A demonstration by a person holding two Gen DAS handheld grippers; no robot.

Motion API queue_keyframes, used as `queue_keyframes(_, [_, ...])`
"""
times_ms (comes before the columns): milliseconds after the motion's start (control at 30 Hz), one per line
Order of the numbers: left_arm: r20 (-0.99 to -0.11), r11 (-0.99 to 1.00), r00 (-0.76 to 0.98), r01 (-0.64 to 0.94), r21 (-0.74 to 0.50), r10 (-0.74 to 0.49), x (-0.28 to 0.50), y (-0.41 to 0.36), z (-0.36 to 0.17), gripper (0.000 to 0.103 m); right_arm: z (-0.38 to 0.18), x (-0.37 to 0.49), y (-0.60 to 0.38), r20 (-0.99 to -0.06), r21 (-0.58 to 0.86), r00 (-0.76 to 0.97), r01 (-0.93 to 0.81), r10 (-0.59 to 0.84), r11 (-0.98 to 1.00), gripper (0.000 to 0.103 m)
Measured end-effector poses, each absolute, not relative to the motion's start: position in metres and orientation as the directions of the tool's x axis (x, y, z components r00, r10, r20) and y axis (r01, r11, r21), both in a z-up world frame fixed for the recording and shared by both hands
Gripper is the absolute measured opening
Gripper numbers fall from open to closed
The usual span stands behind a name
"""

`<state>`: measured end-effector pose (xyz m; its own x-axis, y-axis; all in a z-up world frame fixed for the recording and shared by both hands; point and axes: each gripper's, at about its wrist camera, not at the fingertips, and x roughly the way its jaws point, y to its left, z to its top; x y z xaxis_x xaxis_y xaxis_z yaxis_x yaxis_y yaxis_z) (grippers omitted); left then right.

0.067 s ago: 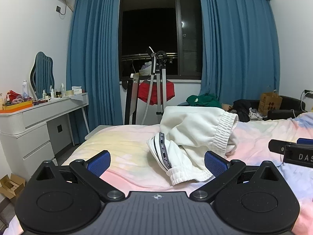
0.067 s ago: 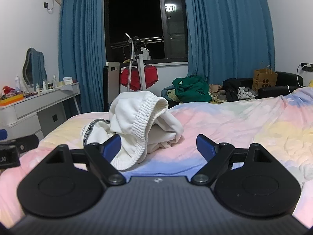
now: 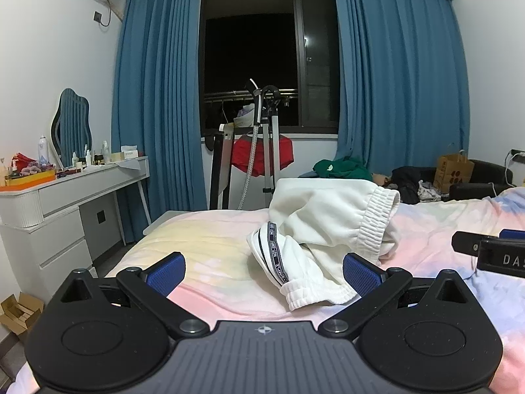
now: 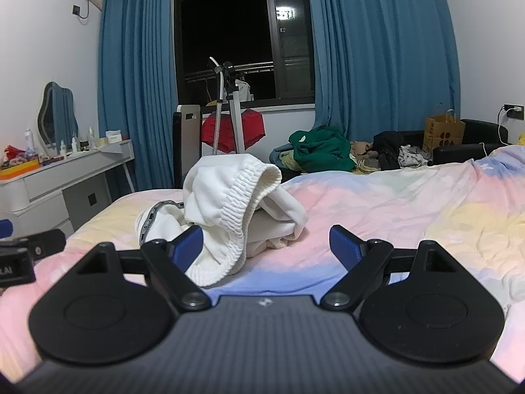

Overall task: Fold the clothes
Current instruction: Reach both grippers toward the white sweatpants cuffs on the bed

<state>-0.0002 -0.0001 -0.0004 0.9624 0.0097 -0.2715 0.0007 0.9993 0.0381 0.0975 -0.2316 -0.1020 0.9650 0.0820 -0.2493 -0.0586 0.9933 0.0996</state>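
White sweatpants (image 3: 325, 226) with an elastic waistband and a black lettered stripe lie crumpled in a heap on the pastel bed cover (image 3: 210, 249). My left gripper (image 3: 264, 271) is open and empty, just short of the heap's near cuff. The same pants show in the right wrist view (image 4: 236, 203), left of centre. My right gripper (image 4: 265, 246) is open and empty; its left finger (image 4: 187, 244) sits close in front of the waistband. The right gripper's tip also shows at the right edge of the left wrist view (image 3: 492, 252).
A white dresser (image 3: 65, 203) with bottles and a mirror stands left of the bed. A garment steamer stand (image 3: 262, 151) with red cloth is by the window. A pile of clothes (image 4: 328, 151) and a paper bag (image 4: 443, 134) lie on a dark sofa behind.
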Motion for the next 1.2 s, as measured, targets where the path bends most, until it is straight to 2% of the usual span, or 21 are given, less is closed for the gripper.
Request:
queue_keyframes(100, [-0.26, 0.998, 0.965, 0.002, 0.06, 0.014, -0.004, 0.0, -0.005, 0.103, -0.101, 0.098, -0.23, -0.245, 0.091, 0.966, -0.056, 0.077, 0.994, 0.086])
queue_keyframes(133, [-0.284, 0.997, 0.959, 0.006, 0.081, 0.017, 0.001, -0.003, -0.007, 0.103, -0.101, 0.098, -0.23, -0.244, 0.088, 0.967, -0.055, 0.075, 0.995, 0.086])
queue_keyframes(300, [-0.312, 0.998, 0.95, 0.01, 0.061, 0.01, 0.008, -0.006, -0.01, 0.103, -0.101, 0.096, -0.233, -0.238, 0.093, 0.969, -0.05, 0.071, 0.994, 0.085])
queue_keyframes(500, [-0.291, 0.997, 0.956, -0.018, 0.076, 0.04, 0.0, -0.006, -0.016, 0.103, -0.103, 0.096, -0.237, -0.245, 0.111, 0.967, -0.036, 0.062, 0.993, 0.086])
queue_keyframes(967, [-0.319, 0.997, 0.947, -0.006, 0.072, 0.029, 0.007, -0.009, -0.03, 0.103, -0.101, 0.093, -0.243, -0.237, 0.142, 0.97, -0.017, 0.051, 0.99, 0.086])
queue_keyframes(1200, [-0.431, 1.0, 0.902, 0.004, 0.004, -0.002, 0.026, -0.005, -0.042, 0.103, -0.1, 0.094, -0.244, -0.251, 0.159, 0.967, -0.014, 0.055, 0.987, 0.086])
